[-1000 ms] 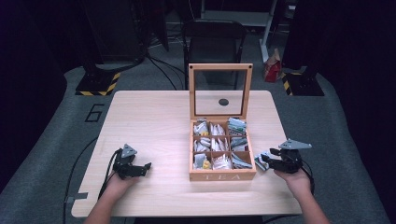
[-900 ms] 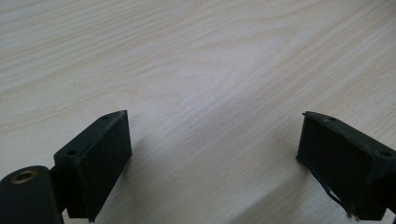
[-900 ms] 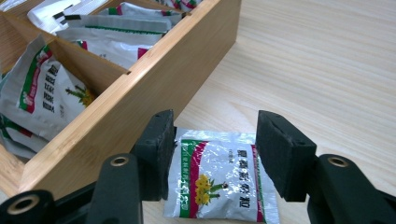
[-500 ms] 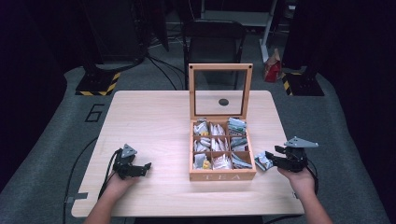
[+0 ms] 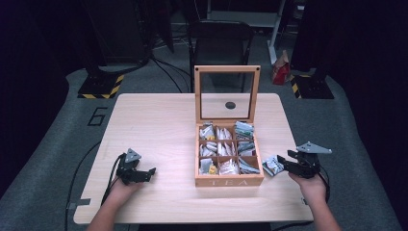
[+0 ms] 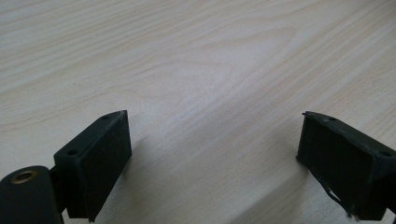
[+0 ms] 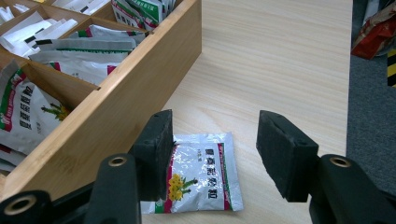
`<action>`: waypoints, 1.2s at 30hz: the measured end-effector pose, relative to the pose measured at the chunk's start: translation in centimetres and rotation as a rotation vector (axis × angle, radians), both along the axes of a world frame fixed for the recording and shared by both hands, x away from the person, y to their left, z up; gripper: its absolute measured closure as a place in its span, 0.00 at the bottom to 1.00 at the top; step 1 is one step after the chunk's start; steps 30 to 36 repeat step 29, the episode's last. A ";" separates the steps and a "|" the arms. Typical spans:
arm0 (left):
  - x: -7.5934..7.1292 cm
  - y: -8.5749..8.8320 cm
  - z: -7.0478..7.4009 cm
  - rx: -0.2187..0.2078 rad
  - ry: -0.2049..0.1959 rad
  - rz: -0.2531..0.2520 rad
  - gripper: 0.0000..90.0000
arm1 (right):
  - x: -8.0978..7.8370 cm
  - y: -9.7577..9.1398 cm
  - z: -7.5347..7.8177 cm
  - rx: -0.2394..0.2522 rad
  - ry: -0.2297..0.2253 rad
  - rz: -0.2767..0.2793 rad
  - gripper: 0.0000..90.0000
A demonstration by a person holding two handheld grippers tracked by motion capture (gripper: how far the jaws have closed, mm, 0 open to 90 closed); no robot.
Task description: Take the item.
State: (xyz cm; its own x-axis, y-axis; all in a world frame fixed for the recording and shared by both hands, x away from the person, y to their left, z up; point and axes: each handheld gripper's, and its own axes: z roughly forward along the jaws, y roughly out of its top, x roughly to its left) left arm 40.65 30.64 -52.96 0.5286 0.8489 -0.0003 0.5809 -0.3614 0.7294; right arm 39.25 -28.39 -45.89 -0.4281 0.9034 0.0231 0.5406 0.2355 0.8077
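- Left gripper (image 5: 149, 172): rests low over the pale wooden table (image 5: 159, 120) near its front left edge, well apart from the box. In the left gripper view, the two black jaws stand wide, with bare wood grain between them.
- Open wooden tea box with nine compartments (image 5: 229, 182): sits right of the table centre, its glass-paned lid (image 5: 227, 94) upright at the back. Foil sachets fill the compartments.
- Silver foil tea sachet with green edge and yellow flower print (image 7: 201, 170): lies flat on the table, just beside the box's right wall.
- Right gripper (image 7: 212, 154): its jaws stand apart above the sachet; the pads do not press on it.
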 end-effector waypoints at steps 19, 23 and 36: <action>0.0 0.0 0.0 0.000 0.001 0.000 0.10 | -0.2 -0.8 -2.1 -0.012 0.010 -0.029 0.50; 0.0 0.0 0.0 0.000 -0.002 0.000 0.10 | -0.2 -0.9 -2.5 -0.012 0.017 -0.051 0.50; 0.0 0.0 0.0 -0.001 0.001 0.000 0.10 | -0.4 -1.0 -2.8 -0.041 0.024 -0.066 0.50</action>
